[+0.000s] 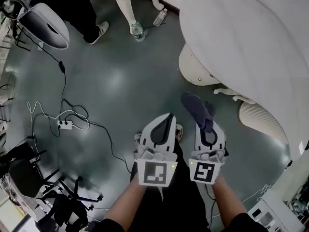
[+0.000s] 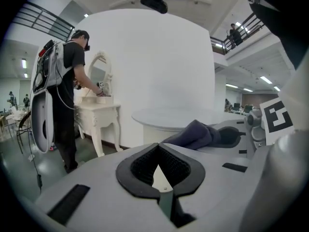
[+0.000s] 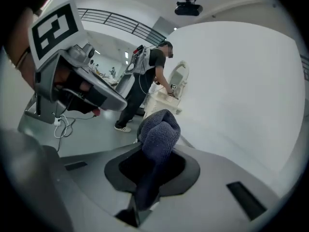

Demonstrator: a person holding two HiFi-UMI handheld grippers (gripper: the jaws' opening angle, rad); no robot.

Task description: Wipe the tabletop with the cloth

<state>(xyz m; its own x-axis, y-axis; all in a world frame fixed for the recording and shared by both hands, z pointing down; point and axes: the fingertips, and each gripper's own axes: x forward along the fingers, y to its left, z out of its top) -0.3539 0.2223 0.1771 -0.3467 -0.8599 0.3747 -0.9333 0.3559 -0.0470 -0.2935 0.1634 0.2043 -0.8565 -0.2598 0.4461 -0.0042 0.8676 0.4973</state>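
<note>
My right gripper (image 1: 208, 125) is shut on a dark blue cloth (image 1: 196, 108), which bunches up past its jaws (image 3: 161, 129). The left gripper (image 1: 169, 117) is held beside it, shut, with nothing between its pads (image 2: 158, 153). Both hang over the grey floor, short of the round white table (image 1: 251, 37). That table's top (image 2: 176, 117) lies ahead in the left gripper view, with the cloth (image 2: 195, 134) to the right. The left gripper (image 3: 79, 83) shows at the upper left of the right gripper view.
The table's pedestal (image 1: 197, 69) stands ahead. A ribbed white seat (image 1: 260, 119) is to the right. Cables and a power strip (image 1: 65, 124) lie on the floor at left. A person (image 2: 65, 86) works at a white dressing table (image 2: 99, 111); two bottles (image 1: 137, 30) stand by its legs.
</note>
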